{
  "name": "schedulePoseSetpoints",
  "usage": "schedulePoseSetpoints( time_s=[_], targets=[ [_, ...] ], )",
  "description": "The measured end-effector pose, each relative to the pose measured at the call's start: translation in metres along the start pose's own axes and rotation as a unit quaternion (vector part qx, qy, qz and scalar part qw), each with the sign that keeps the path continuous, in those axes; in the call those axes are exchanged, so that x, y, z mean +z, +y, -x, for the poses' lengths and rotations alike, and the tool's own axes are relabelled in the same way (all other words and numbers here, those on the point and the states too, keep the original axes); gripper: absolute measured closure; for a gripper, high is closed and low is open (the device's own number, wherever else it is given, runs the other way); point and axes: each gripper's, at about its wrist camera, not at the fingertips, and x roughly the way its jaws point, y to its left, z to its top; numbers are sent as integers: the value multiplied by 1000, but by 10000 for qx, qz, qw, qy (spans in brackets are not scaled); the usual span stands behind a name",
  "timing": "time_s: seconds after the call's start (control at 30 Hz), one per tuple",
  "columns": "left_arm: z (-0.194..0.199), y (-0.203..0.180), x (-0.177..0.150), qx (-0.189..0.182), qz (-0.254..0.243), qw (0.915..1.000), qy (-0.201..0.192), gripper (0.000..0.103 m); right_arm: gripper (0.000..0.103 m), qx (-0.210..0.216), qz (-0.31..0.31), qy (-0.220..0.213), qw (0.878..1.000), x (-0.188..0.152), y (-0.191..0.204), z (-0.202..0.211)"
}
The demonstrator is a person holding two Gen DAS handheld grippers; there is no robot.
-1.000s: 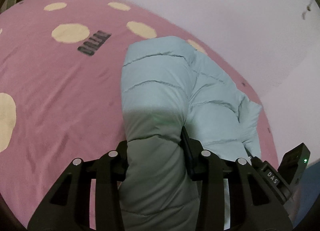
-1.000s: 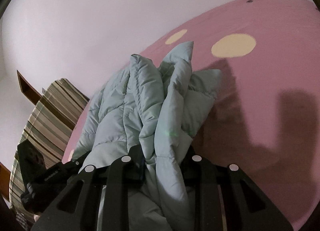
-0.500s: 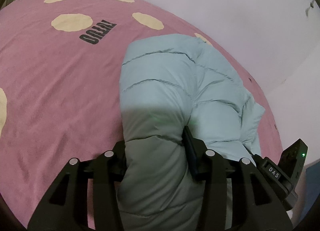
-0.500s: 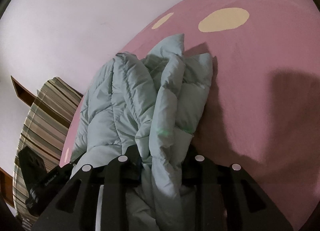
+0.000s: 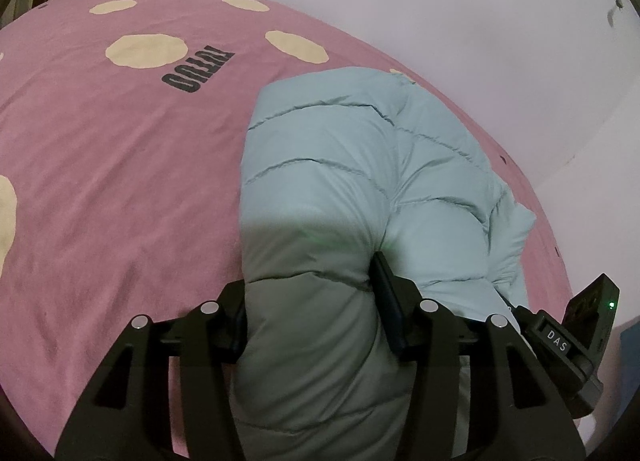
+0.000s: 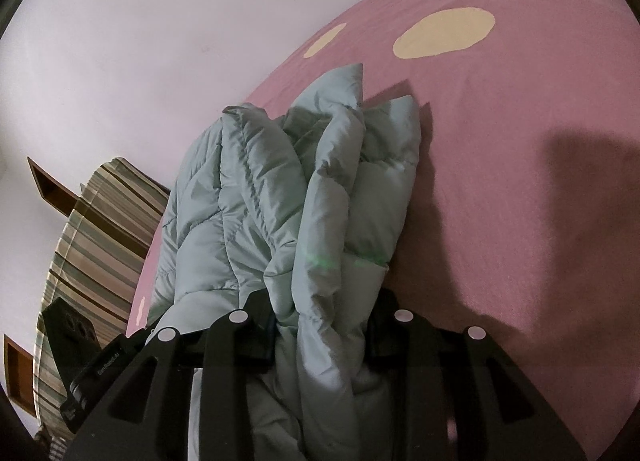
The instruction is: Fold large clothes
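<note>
The pale blue quilted puffer jacket (image 5: 340, 181) lies bunched in a thick fold on the pink spotted bedsheet (image 5: 120, 189), its lower-centre end between the loosening fingers of the left gripper (image 5: 310, 313) and right gripper (image 6: 322, 321), so tidying remains.

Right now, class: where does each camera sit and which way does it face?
Left wrist: on the left gripper, facing down across the pale blue puffer jacket and pink dotted bedsheet; its fingers flank a padded fold.
Right wrist: on the right gripper, facing the jacket's bunched layers, a striped pillow beyond.
Shared: jacket, sheet; each shows the other gripper.
</note>
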Motion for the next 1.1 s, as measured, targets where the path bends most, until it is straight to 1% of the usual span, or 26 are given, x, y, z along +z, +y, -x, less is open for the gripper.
schedulePoseSetpoints(
  time_s=[0.4, 0.57, 0.6, 0.67, 0.77, 0.83, 0.87, 0.93, 1.0, 1.03, 1.1],
  targets=[
    [0, 0, 0, 32, -58, 10000, -36, 51, 68, -201, 87, 17, 9998, 5, 8, -1],
    [2, -1, 4, 92, -103, 9999, 44, 49, 58, -264, 8, 41, 9996, 9, 13, 2],
    [2, -2, 5, 108, -104, 9999, 60, 48, 57, -297, 2, 42, 9996, 10, 14, 3],
    [4, -1, 7, 113, -81, 9999, 94, 47, 51, -411, 2, 10, 9992, 13, 18, 8],
    [9, -4, 8, 253, -105, 9996, 99, 38, 44, -510, -56, -156, 9986, 15, 23, 21],
    [15, -7, 7, 375, -172, 9991, 69, 29, 40, -550, -70, -337, 9979, 17, 29, 36],
    [18, -8, 7, 404, -205, 9990, 51, 27, 39, -609, -29, -388, 9974, 18, 32, 42],
    [27, -13, 6, 498, -297, 9983, -9, 20, 39, -763, 92, -450, 9960, 20, 38, 53],
    [37, -19, 4, 583, -388, 9975, -58, 17, 39, -985, 254, -506, 9935, 20, 47, 64],
    [42, -22, 3, 627, -433, 9971, -66, 15, 38, -1170, 364, -543, 9910, 20, 54, 71],
    [56, -30, 0, 769, -605, 9951, -149, 13, 35, -1400, 536, -634, 9867, 18, 65, 84]
  ],
)
